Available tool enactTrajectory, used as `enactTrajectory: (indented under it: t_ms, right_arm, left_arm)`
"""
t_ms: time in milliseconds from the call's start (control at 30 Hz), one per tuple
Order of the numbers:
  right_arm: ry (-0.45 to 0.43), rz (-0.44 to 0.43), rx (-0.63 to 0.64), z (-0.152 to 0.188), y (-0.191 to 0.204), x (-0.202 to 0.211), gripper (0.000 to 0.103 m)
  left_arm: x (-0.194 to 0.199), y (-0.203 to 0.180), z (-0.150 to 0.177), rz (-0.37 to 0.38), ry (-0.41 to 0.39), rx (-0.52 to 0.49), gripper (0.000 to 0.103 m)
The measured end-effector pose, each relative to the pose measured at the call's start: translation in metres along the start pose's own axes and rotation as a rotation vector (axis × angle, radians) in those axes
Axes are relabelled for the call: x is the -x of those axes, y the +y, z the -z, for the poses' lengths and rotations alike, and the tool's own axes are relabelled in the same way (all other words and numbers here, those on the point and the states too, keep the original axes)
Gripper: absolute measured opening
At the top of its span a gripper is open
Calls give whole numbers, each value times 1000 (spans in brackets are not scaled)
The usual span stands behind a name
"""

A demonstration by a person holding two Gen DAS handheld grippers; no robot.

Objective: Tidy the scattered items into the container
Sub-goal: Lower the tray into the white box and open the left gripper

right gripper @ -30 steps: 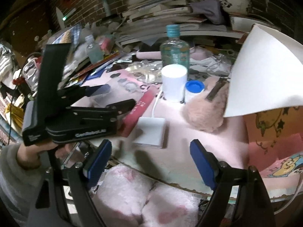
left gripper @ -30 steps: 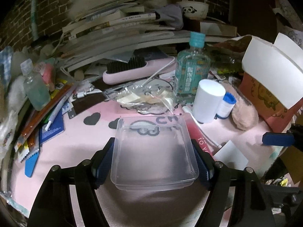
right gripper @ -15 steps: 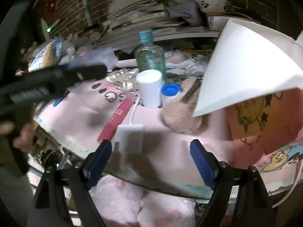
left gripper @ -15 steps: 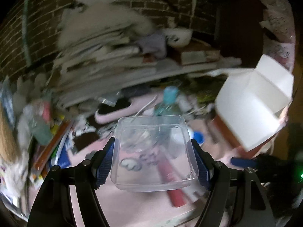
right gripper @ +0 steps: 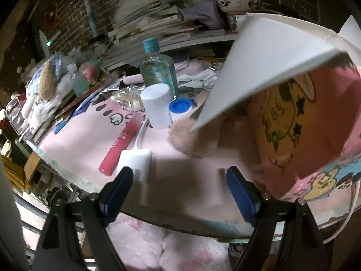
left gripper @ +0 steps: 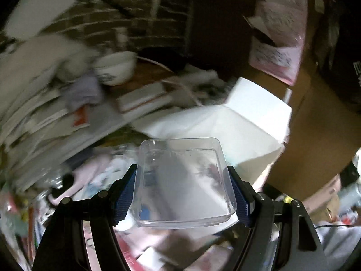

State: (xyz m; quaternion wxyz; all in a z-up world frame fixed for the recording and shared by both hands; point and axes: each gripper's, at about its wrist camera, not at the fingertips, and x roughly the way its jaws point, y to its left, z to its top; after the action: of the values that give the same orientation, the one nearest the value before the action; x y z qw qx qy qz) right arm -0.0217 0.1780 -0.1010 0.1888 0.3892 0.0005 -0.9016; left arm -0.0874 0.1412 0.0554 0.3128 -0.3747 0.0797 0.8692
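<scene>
Left gripper [left gripper: 183, 195] was clamped on a clear plastic tray [left gripper: 183, 180], blue pads pressing both long sides, tray lifted in the air and empty. Background in the left view was motion-blurred: white box flaps [left gripper: 225, 122], a bowl [left gripper: 116, 68], stacked books [left gripper: 45, 117].

Right gripper [right gripper: 179, 190] was wide open, holding nothing, hovering near the front edge of the pink mat [right gripper: 176, 160]. On the mat: white adapter [right gripper: 135, 161] just beside the left pad, pink tube [right gripper: 120, 144] touching it, white cylinder [right gripper: 158, 106], blue-capped jar [right gripper: 180, 108], green bottle [right gripper: 158, 72] behind, fluffy puff [right gripper: 191, 137] under the white flap [right gripper: 266, 58] of the cartoon box [right gripper: 304, 140].
</scene>
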Motion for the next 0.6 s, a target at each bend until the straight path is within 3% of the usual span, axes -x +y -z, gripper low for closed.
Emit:
enactTrajectory:
  t_ms: [200,300,433,600]
  right_arm:
    - [4,-7,-11,2,0,0,83]
    - [0,-5,-6,2,2,0,83]
    - [-7,-3,-12,4,3,0,83]
    - [-15,1,-29,9,2,1,83]
  left_arm:
    - [-45,-31,-28,89,167,-13,72]
    - [-73,-35,-34,105,281,26,72]
    - [-101,-37,-39,86,379,57,72]
    - [-128,-46,-33,57,477,14,72]
